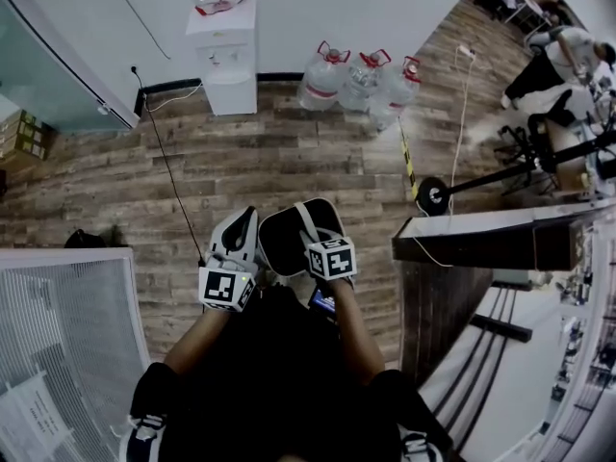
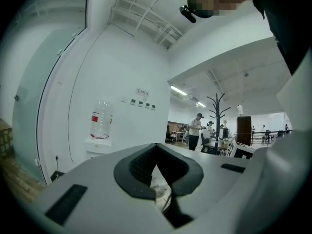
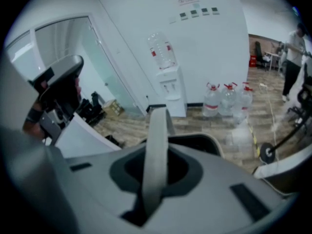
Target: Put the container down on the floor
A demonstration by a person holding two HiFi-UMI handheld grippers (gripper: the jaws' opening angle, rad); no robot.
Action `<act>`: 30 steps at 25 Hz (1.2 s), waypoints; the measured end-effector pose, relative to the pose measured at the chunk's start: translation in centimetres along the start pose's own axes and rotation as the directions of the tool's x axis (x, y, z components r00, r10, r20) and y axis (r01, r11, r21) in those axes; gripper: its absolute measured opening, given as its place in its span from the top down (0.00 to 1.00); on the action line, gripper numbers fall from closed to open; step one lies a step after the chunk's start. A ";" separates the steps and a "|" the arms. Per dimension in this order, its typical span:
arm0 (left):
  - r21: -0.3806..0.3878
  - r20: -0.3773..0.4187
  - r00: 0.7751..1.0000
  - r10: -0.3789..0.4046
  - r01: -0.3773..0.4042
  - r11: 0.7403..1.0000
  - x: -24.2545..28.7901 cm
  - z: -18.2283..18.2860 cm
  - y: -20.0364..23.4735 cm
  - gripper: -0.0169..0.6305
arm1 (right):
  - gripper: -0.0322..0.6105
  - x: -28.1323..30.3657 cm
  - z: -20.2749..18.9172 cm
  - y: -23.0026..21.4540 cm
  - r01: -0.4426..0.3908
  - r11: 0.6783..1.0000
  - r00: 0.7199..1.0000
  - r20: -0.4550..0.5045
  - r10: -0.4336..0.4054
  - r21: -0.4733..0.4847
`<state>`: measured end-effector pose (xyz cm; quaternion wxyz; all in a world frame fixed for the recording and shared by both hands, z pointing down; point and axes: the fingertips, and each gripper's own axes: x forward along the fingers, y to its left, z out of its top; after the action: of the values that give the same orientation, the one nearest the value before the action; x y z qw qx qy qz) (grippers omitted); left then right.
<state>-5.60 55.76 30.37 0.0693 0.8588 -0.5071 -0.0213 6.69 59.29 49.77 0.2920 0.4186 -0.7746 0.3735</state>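
Observation:
A black container point(image 1: 281, 242) with a grey strap handle point(image 1: 309, 222) hangs in front of the person's legs, above the wooden floor point(image 1: 289, 162). My right gripper point(image 1: 318, 242) is shut on that handle. In the right gripper view the grey handle point(image 3: 155, 155) runs straight up between the jaws of the right gripper point(image 3: 157, 138), and the container's dark rim point(image 3: 204, 141) shows beyond them. My left gripper point(image 1: 238, 227) is just left of the container and holds nothing. In its own view the left gripper point(image 2: 156, 149) points level at a white wall, its jaws together.
A white water dispenser point(image 1: 223, 61) stands at the far wall, three large water bottles point(image 1: 361, 80) to its right. A black cable point(image 1: 173, 176) crosses the floor. A dark wooden counter point(image 1: 481, 237) is close on the right, a white ribbed panel point(image 1: 63, 325) on the left. People point(image 1: 563, 56) are far right.

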 end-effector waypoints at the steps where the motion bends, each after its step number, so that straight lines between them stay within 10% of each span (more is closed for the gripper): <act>1: 0.006 0.004 1.000 0.007 -0.007 1.000 0.4 0.0 0.1 0.94 | 0.86 0.1 0.3 -0.4 0.001 1.000 1.000 -0.001 -0.001 -0.011; 30: -0.044 -0.062 0.998 -0.033 0.030 0.999 23.0 0.1 17.8 0.94 | 0.86 10.1 16.1 -8.5 0.046 0.998 0.998 -0.046 -0.045 0.034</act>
<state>-9.93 27.15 33.59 0.1035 0.8652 -0.4906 -0.0063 7.00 38.54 51.50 0.3107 0.4325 -0.7514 0.3896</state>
